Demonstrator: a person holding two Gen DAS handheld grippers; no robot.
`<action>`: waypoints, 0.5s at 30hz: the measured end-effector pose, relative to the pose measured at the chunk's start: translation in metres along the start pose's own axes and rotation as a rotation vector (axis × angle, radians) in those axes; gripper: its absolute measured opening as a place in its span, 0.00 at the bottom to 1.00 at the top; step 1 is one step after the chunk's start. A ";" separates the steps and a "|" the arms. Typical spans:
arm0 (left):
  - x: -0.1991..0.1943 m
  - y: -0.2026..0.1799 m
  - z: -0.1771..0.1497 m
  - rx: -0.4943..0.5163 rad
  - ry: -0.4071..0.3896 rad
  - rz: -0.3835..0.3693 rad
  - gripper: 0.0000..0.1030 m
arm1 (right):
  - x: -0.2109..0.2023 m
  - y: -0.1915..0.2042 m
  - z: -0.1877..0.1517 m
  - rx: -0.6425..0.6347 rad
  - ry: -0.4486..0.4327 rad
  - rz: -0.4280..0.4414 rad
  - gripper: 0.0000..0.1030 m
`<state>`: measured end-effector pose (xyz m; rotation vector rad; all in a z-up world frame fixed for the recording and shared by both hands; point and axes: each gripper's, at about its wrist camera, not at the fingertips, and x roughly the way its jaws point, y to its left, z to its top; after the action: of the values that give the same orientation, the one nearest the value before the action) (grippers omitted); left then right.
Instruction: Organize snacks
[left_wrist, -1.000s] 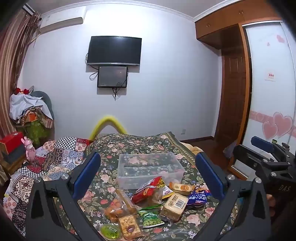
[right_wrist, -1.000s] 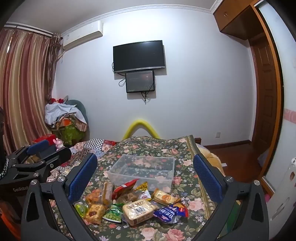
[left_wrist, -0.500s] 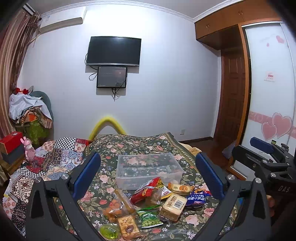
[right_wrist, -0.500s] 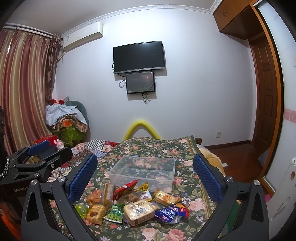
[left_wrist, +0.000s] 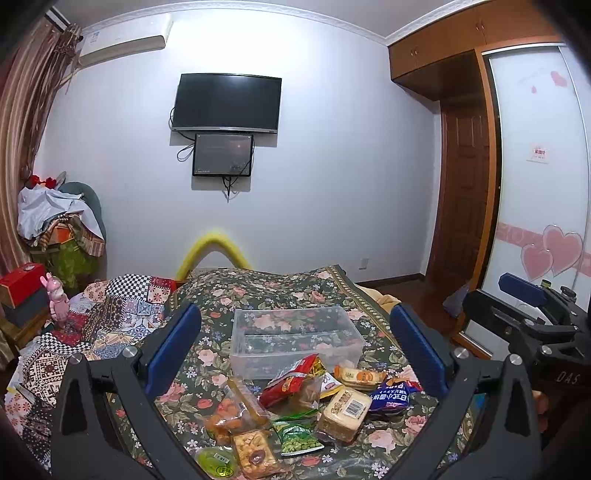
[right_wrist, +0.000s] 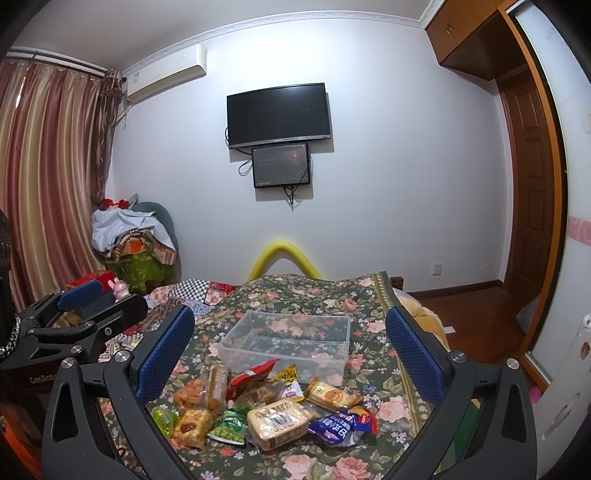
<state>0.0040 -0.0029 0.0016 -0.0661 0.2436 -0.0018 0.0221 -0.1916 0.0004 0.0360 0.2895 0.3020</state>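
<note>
A pile of snack packets lies on the floral bedspread (left_wrist: 280, 288): a red packet (left_wrist: 291, 378), a tan cracker pack (left_wrist: 345, 408), a blue packet (left_wrist: 389, 396), a green pea packet (left_wrist: 297, 437). Behind them stands an empty clear plastic box (left_wrist: 295, 338). My left gripper (left_wrist: 293, 343) is open and empty, above and in front of the pile. In the right wrist view the box (right_wrist: 288, 341), cracker pack (right_wrist: 277, 417) and blue packet (right_wrist: 341, 424) show too. My right gripper (right_wrist: 288, 341) is open and empty, held above the pile.
A patchwork quilt (left_wrist: 92, 317) lies left of the bedspread. A yellow foam arch (left_wrist: 214, 251) stands at the bed's far end. A pink toy (left_wrist: 57, 299) and red box (left_wrist: 18, 282) sit at left. A wardrobe door (left_wrist: 535, 221) is right.
Both grippers have shifted very slightly; the snacks and box sit a little lower and closer in view. Nothing was taken hold of.
</note>
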 end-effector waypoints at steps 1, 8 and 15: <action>0.000 0.000 0.000 0.000 -0.001 0.001 1.00 | 0.000 -0.001 -0.001 0.001 0.000 0.001 1.00; 0.000 0.000 0.001 0.000 -0.003 0.001 1.00 | 0.000 -0.001 -0.002 0.004 -0.001 0.003 1.00; 0.000 0.000 0.001 -0.001 -0.003 0.001 1.00 | 0.001 -0.001 -0.002 0.003 -0.001 0.003 1.00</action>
<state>0.0044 -0.0033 0.0022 -0.0670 0.2404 -0.0002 0.0224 -0.1921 -0.0022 0.0398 0.2888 0.3045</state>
